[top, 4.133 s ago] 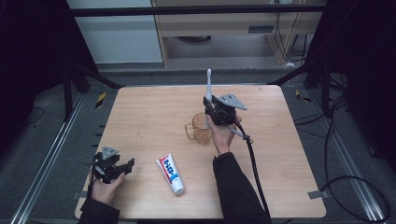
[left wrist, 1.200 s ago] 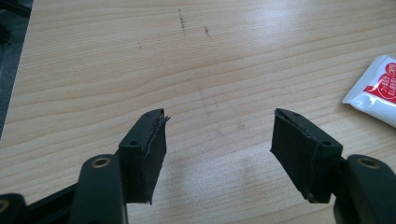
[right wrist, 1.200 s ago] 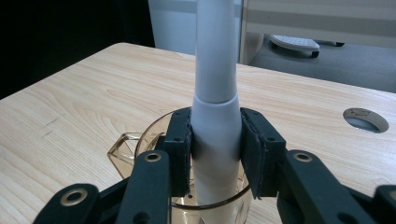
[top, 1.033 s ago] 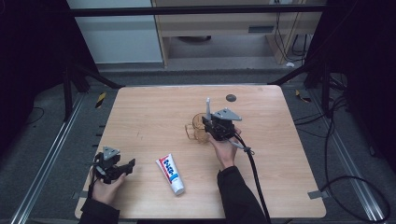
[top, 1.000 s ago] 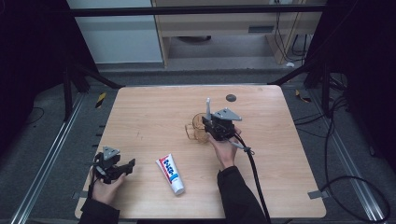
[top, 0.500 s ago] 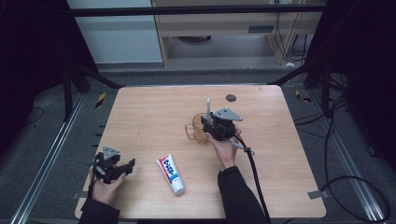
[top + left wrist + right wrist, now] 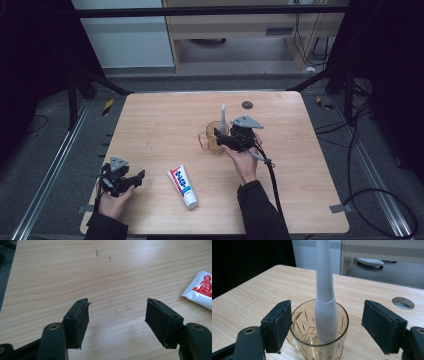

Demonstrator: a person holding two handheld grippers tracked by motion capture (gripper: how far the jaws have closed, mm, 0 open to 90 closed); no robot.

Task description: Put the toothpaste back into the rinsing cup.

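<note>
Amber cut-glass mug (image 7: pixel 214 138) stands near the middle of the pale wooden table (image 7: pixel 150 120), with a white plastic toothbrush handle (image 7: pixel 223 119) upright inside it, leaning on the rim. Right gripper (image 7: pixel 223 140) hovers just beside the mug, its black jaws spread wide on either side of the glass and touching neither it nor the handle. Left gripper (image 7: pixel 131 181) rests near the table's front left corner, jaws apart and holding nothing, close to a white toothpaste tube (image 7: pixel 183 186) lying flat.

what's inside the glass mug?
A white toothbrush handle stands in the amber glass mug, rising above its rim. Its top end runs out of the right gripper view; nothing else is visible inside.
</note>
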